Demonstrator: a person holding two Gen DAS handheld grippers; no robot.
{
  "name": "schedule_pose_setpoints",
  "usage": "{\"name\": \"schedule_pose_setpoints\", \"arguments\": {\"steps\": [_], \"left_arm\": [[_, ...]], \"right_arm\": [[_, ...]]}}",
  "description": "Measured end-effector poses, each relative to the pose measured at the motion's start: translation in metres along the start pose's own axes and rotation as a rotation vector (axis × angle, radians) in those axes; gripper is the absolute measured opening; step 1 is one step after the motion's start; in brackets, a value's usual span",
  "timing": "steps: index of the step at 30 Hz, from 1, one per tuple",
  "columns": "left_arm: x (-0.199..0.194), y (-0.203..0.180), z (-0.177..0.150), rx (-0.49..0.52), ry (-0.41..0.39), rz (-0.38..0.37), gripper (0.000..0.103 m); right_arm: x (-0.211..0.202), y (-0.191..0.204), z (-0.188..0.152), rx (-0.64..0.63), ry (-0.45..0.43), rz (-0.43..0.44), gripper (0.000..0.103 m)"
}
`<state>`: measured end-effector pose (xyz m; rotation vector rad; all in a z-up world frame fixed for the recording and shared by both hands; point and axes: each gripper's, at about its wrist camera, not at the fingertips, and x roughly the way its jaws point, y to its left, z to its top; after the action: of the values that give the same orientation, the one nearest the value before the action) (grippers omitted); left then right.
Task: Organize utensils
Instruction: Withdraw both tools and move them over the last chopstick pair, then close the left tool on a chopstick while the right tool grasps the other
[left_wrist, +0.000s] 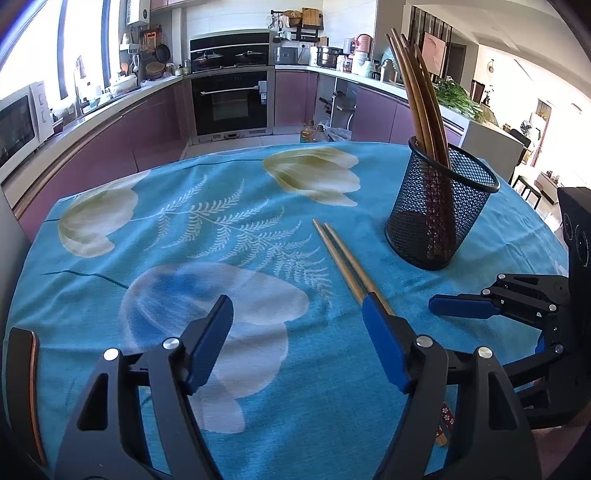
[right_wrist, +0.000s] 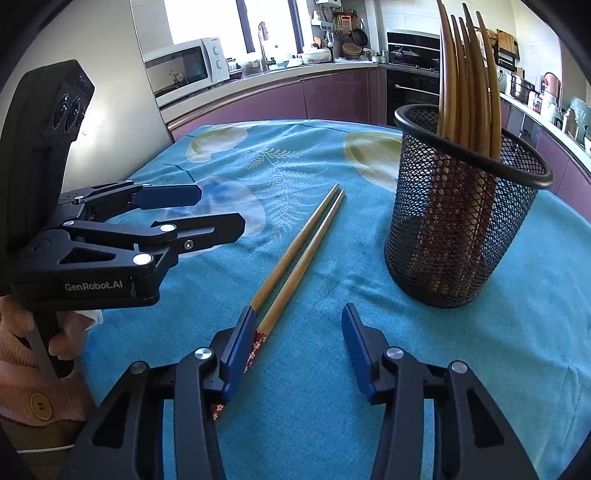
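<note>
Chopsticks (right_wrist: 295, 258) are lying at eleven o'clock of the released right gripper (right_wrist: 299, 347), which should be clenching both together before lifting toward the mesh holder (right_wrist: 461, 229) at one o'clock, left gripper (left_wrist: 295, 339) also released.

Tan chopsticks (right_wrist: 295, 251), black mesh holder (right_wrist: 461, 229), teal floral tablecloth (right_wrist: 332, 387).

a pair of chopsticks (right_wrist: 299, 254) lay side by side on the table (right_wrist: 498, 350), their tips pointing away toward the far edge. the mesh holder (right_wrist: 461, 229) stood upright on the table to the right of the pair and a little farther back, apart from it, with more chopsticks (right_wrist: 469, 81) standing in it. the left gripper (right_wrist: 218, 210) hung to the left of the pair, the right gripper (right_wrist: 295, 332) at its near end. kitchen counters (left_wrist: 110, 107) ran behind the table.
</note>
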<state>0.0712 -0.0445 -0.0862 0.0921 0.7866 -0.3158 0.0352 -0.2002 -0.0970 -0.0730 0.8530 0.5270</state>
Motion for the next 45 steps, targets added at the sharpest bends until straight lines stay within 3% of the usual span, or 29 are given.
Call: {"name": "schedule_pose_setpoints", "arguments": {"steps": [9,18,27,38,45], "left_arm": [[0.007,-0.004,0.0,0.016,0.024,-0.011,0.066],[0.021,-0.014,-0.001,0.048,0.086,-0.08,0.059],[0.04,-0.027,0.004,0.092,0.133,-0.109,0.046],[0.04,-0.022,0.005,0.074,0.154,-0.13,0.017],[0.038,-0.02,0.005,0.065,0.154,-0.125,0.016]], "right_arm": [[-0.002,-0.002,0.0,0.0,0.016,-0.008,0.042],[-0.004,-0.01,0.0,0.011,0.026,-0.011,0.04],[-0.005,-0.013,0.001,0.012,0.03,-0.012,0.038],[0.002,-0.014,0.008,0.009,0.035,-0.015,0.026],[0.012,-0.011,0.019,-0.001,0.034,-0.023,0.025]]}}
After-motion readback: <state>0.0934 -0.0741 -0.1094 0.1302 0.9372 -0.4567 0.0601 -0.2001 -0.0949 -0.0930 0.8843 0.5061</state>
